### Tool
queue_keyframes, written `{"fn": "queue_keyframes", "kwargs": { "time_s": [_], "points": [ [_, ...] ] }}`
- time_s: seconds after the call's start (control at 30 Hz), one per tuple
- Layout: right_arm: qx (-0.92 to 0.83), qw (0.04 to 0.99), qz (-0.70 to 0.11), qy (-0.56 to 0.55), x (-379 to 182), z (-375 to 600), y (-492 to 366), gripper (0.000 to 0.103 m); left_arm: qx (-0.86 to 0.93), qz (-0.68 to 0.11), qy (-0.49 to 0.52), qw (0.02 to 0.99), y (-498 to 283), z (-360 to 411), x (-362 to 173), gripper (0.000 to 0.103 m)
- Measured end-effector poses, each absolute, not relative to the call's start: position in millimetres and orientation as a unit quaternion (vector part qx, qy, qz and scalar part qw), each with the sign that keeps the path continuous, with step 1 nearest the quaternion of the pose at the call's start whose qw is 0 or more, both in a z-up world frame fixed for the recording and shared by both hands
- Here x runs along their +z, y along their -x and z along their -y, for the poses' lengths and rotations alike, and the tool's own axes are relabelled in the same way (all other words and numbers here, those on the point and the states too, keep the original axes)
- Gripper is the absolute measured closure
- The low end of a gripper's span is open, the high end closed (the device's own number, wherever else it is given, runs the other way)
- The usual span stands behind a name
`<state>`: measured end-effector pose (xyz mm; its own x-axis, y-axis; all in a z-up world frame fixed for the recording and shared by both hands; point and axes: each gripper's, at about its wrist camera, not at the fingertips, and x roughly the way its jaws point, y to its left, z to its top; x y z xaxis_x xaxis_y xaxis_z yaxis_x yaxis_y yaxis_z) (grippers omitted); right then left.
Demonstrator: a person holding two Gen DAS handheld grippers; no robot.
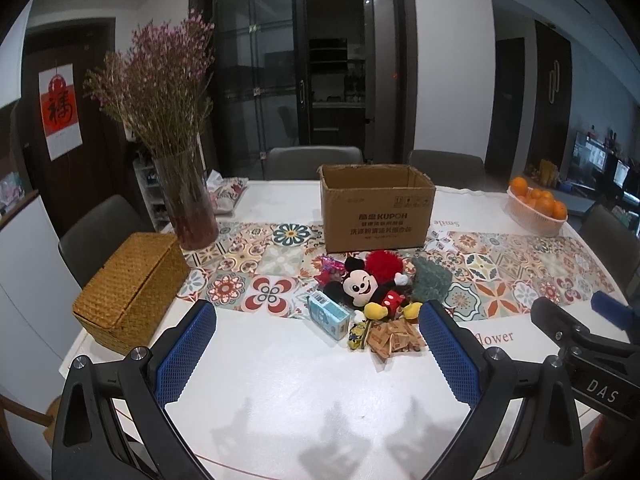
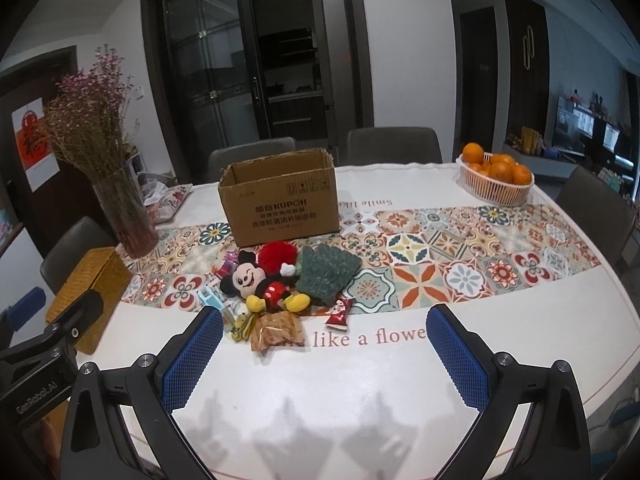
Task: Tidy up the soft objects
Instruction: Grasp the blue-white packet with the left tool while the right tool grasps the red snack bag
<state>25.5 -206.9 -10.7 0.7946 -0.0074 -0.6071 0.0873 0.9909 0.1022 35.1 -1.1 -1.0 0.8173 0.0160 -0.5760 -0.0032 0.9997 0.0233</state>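
A Mickey Mouse plush lies in a pile at the table's middle, with a red pompom behind it and a green knitted cloth to its right. Snack packets, a blue box and a red sachet lie around them. An open cardboard box stands just behind the pile. My left gripper and right gripper are both open and empty, above the near table, short of the pile.
A woven lidded basket sits at the left edge. A glass vase of dried flowers stands behind it. A basket of oranges is at the far right. Chairs surround the table.
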Motion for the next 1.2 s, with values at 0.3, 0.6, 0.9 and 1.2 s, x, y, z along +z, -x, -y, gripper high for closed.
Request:
{"fn": "queue_keyframes", "kwargs": {
  "time_s": [0.3, 0.6, 0.9, 1.2],
  "points": [
    [-0.055, 0.928, -0.358, -0.083, -34.0, 204.6, -77.0, 0.001, 0.003, -0.364, 0.030, 0.931, -93.5, -12.0, -29.7, 0.000],
    [-0.103, 0.912, -0.385, -0.100, -64.5, 199.4, -123.9, 0.006, 0.008, -0.403, 0.036, 0.915, -149.3, -21.6, -61.1, 0.004],
    [-0.115, 0.876, -0.454, -0.117, -111.6, 213.5, -164.6, 0.017, 0.024, -0.462, 0.039, 0.886, -191.5, -11.4, -99.2, 0.008],
    [-0.111, 0.847, -0.504, -0.128, -153.0, 227.0, -200.6, 0.027, 0.062, -0.506, 0.046, 0.859, -222.5, -1.8, -133.2, 0.012]
  ]
}}
